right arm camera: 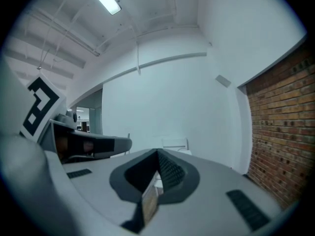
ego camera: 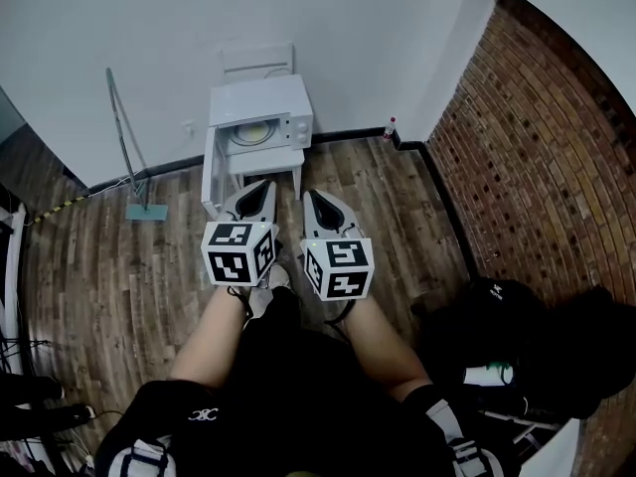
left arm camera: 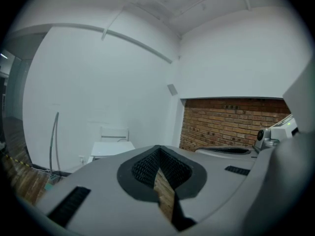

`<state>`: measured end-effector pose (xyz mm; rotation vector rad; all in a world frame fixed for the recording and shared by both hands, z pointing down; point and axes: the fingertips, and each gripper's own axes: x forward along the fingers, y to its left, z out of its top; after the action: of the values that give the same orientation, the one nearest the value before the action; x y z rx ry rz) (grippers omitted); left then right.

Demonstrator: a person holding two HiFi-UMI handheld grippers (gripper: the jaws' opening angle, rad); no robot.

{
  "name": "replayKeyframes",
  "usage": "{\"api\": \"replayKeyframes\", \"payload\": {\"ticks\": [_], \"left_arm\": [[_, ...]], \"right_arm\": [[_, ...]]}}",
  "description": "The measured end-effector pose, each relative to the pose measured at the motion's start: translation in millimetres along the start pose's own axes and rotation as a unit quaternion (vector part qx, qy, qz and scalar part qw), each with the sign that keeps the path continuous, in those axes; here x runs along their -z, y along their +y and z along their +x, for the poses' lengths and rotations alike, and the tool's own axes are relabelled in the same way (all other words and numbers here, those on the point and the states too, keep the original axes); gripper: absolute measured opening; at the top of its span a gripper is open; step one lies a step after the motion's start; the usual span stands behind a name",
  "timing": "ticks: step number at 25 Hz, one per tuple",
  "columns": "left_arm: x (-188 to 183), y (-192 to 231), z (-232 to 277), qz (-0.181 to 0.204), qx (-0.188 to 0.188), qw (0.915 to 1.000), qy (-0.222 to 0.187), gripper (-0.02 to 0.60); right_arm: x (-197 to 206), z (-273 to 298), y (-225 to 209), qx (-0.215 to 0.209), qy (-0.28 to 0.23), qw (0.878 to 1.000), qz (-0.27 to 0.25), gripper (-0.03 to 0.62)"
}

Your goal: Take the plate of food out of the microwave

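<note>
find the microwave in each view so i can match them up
Head view: microwave upper centre, by the white wall, door open.
Left gripper view: its white top just left of the left tongs tip.
Right gripper view: white sliver right of the right tongs tip.
Shared landmark: brick wall, on the right in all three.

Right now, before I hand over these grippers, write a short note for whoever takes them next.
Left gripper: shut, empty.
Right gripper: shut, empty.
Both are held side by side, well short of the microwave, which sits on a small white table by the wall.
Its door is already open; the plate is inside.
Left to do: walk up, grip the plate, lift it out.
</note>
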<state>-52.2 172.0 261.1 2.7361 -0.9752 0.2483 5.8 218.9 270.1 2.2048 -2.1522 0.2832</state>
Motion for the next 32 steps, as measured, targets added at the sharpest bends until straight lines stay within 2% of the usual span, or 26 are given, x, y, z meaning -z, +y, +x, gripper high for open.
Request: {"api": "replayKeyframes", "payload": {"ticks": [6, 13, 21, 32], "left_arm": [[-9.9, 12.9, 38.1, -0.009, 0.009, 0.9999, -0.007, 0.0], [-13.3, 41.2, 96.6, -0.025, 0.016, 0.9996, 0.0, 0.0], [-40.7, 116.9, 168.7, -0.043, -0.004, 0.9991, -0.002, 0.0], [-42.7, 209.0, 241.6, -0.071, -0.021, 0.9972, 0.01, 0.0]], "right_arm": [[0.9, 29.1, -20.8, 0.005, 0.008, 1.0, -0.002, 0.008], [2.1, 89.0, -47.5, 0.01, 0.026, 1.0, -0.004, 0.008], [-13.4, 191.7, -52.7, -0.01, 0.042, 0.999, -0.014, 0.008], [-6.0, 317.1, -63.2, -0.016, 0.077, 0.997, 0.021, 0.008]]}}
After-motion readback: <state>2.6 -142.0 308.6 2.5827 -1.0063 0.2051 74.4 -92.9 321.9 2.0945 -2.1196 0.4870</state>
